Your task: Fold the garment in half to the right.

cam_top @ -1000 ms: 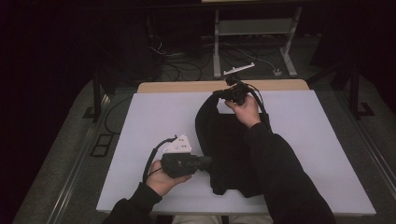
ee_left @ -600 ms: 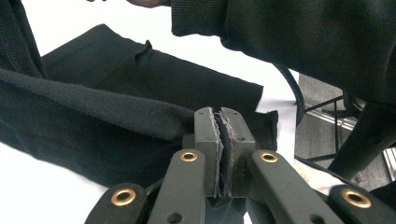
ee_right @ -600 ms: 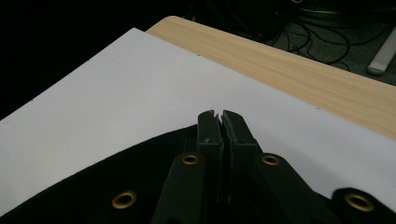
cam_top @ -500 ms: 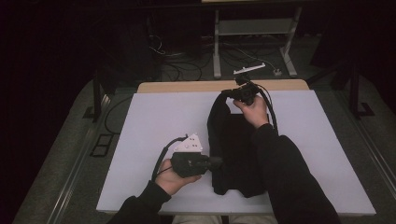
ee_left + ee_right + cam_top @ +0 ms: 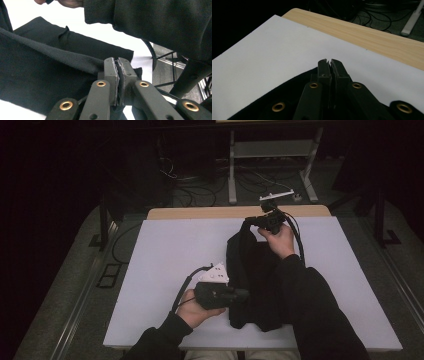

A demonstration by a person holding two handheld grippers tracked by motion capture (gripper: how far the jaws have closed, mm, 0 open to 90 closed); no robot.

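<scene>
A black garment (image 5: 252, 285) lies folded lengthwise on the white table cover (image 5: 165, 255), running from the far side to the near edge. My left gripper (image 5: 242, 296) is at the garment's near left edge, shut on a fold of the black cloth (image 5: 62, 57); the cloth shows pinched between its pads (image 5: 118, 75). My right gripper (image 5: 248, 222) is at the garment's far end, shut on that end of the cloth (image 5: 294, 87), which hangs from its jaws in the right gripper view. A dark sleeve (image 5: 310, 310) lies over the garment's right part.
A wooden table edge (image 5: 210, 212) shows beyond the white cover. Behind it stand a metal frame (image 5: 272, 155) and floor cables (image 5: 180, 177). The white cover has free room to the left and right of the garment.
Both grippers have carried the garment's left edge to the right, folding it over so the garment is narrower. The right hand has shifted right along the far side.
</scene>
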